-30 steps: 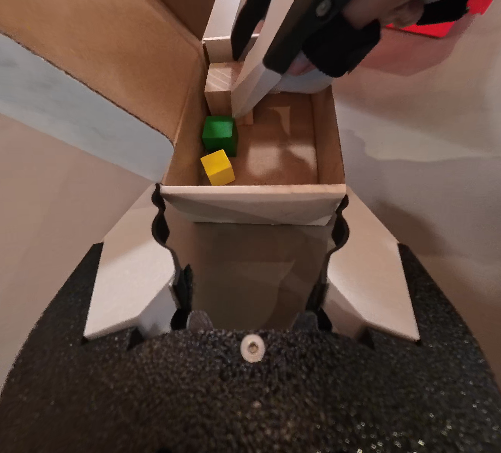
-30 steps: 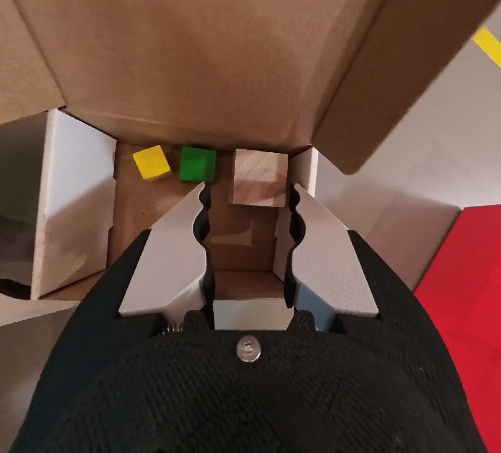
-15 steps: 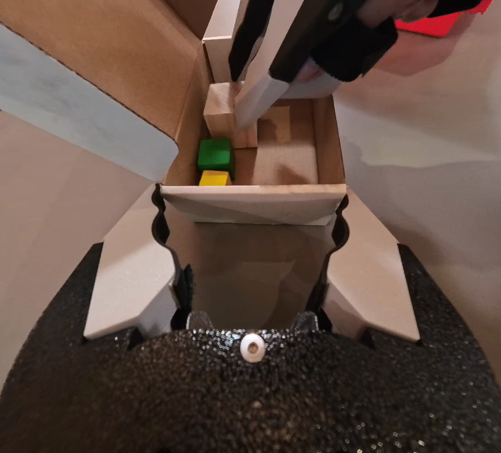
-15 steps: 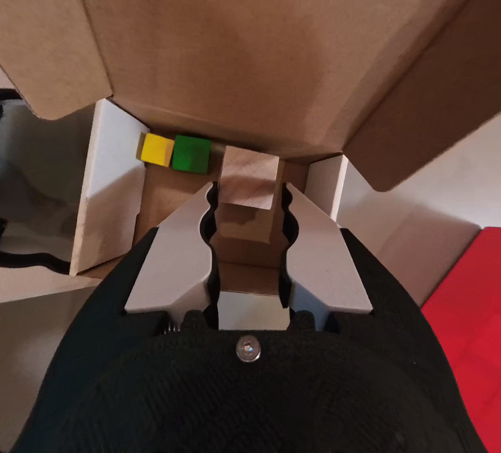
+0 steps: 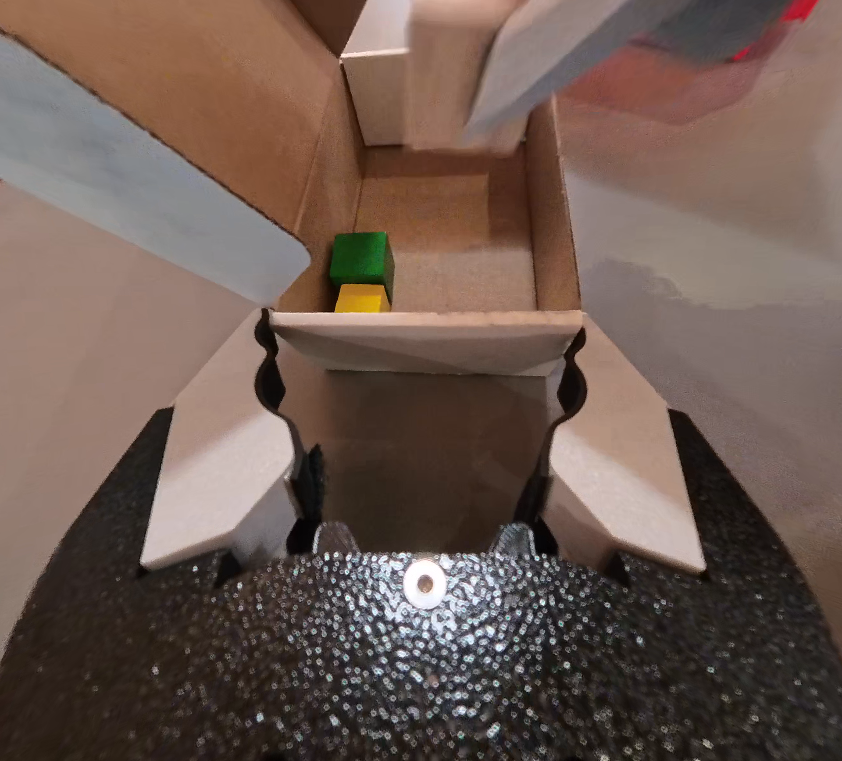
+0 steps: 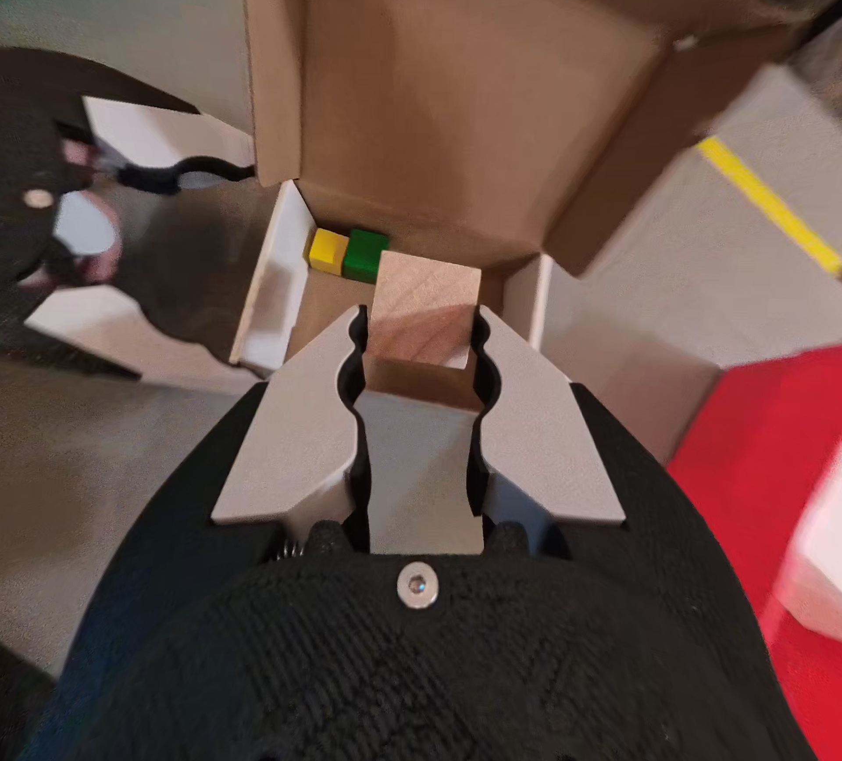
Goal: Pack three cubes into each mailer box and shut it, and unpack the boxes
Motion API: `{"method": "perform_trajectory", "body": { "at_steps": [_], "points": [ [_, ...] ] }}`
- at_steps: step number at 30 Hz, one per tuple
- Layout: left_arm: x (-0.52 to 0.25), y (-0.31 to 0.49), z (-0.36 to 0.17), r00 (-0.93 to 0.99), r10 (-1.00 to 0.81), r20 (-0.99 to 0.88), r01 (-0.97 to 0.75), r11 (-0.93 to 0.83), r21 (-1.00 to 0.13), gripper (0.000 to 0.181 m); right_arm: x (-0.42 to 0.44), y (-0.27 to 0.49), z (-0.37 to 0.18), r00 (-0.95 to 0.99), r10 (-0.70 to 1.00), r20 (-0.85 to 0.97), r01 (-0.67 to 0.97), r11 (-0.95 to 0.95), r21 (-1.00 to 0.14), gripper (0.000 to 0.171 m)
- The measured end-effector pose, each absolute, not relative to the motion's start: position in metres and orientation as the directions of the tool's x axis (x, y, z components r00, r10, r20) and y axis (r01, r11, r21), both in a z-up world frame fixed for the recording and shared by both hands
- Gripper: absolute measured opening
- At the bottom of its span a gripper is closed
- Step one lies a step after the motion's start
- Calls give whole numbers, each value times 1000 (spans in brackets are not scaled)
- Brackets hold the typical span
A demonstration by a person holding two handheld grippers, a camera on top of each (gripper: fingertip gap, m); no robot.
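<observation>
Gripping wooden cube [image 6: 426,311], right gripper [image 6: 419,320] fingers closed on it, left gripper [image 5: 419,342] fingers wide, empty.

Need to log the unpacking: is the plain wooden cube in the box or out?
Out: the right hand-held gripper holds the wooden cube above the mailer box; green cube and yellow cube lie inside.

The mailer box [image 5: 553,210] is matt brown corrugated cardboard inside, white outside. The held cube [image 6: 423,306] is bare grained wood; the green cube [image 5: 360,258] and yellow cube [image 5: 360,299] are painted matt. The right gripper [image 6: 419,320] has smooth grey fingers [image 6: 300,420] on a rough black body.
</observation>
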State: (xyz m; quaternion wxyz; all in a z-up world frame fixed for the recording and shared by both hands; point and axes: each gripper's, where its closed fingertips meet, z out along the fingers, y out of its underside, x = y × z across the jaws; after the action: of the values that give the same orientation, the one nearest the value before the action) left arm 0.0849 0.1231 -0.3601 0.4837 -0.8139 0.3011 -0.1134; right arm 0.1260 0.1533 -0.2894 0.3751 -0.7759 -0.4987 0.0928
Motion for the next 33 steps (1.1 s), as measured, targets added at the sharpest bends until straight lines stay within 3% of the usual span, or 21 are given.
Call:
{"method": "perform_trajectory", "body": {
  "at_steps": [1,6,9,12,18,33],
  "points": [
    [85,123,-360,793,-600,-108,-382,-350,-856,124,142,151,-272,510,821,258,684,-204,-701,45],
    [85,123,-360,793,-600,-104,-378,-352,-856,124,292,178,-209,799,528,288,508,-337,-793,45],
    [85,124,-360,795,-598,-105,-378,-351,-857,124,391,203,-230,908,356,220,390,-530,-753,45],
    [86,124,-360,795,-597,-102,-375,-353,-857,124,445,218,-263,944,290,156,313,-646,-696,45],
    [85,124,-360,796,-598,-98,-372,-355,-858,124,469,223,-296,949,291,118,296,-707,-642,45],
    [85,125,-360,796,-598,-96,-371,-356,-858,124,474,229,-315,930,342,132,353,-740,-573,45]
  ]
}}
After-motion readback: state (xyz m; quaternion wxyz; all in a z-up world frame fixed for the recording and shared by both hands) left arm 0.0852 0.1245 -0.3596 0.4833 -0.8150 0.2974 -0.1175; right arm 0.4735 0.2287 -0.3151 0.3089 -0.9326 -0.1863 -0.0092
